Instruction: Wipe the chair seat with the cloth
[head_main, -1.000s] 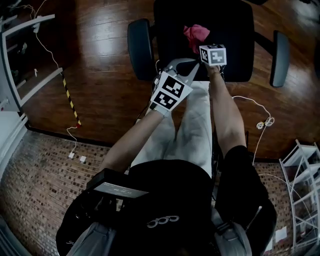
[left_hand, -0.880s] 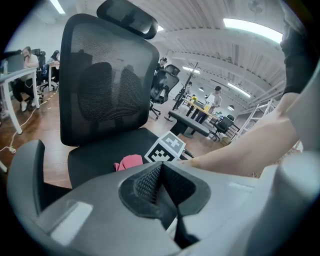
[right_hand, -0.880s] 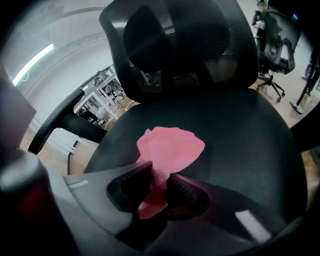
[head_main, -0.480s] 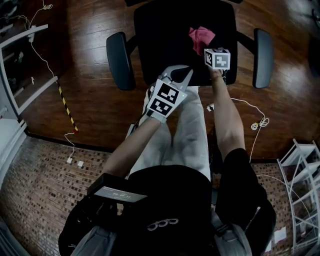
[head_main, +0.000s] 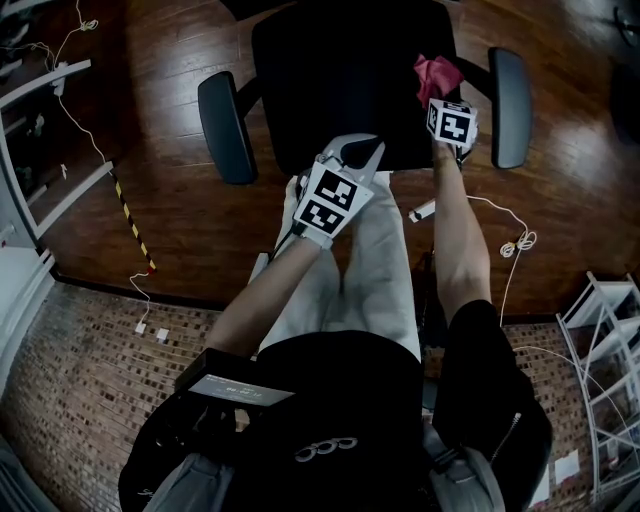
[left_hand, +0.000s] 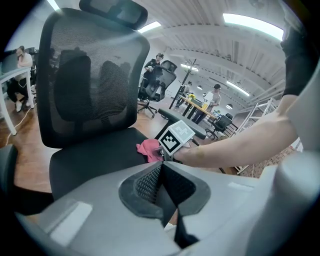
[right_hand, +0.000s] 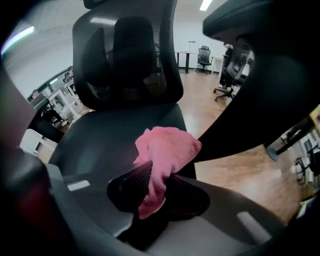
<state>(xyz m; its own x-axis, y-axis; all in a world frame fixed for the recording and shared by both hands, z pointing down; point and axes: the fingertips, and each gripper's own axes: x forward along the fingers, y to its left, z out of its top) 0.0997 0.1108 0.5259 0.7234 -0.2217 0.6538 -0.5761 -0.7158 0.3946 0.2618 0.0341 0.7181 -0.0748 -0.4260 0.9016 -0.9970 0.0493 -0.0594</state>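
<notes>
Cloth (right_hand: 167, 147), pink and bunched, is clamped between the jaws of the right gripper (right_hand: 157, 176) at the right side of the black office chair seat (head_main: 340, 90), near the right armrest (head_main: 508, 92). The left gripper (left_hand: 161, 172) has its jaws pressed together on nothing, at the seat's near edge.

floor: dark wood planks (head_main: 180, 200), brick-pattern strip (head_main: 80, 380), loose cable (head_main: 524, 243) | ceiling: long light strips (left_hand: 250, 20) | furniture: white rack (head_main: 592, 318), desks (left_hand: 196, 102)
</notes>
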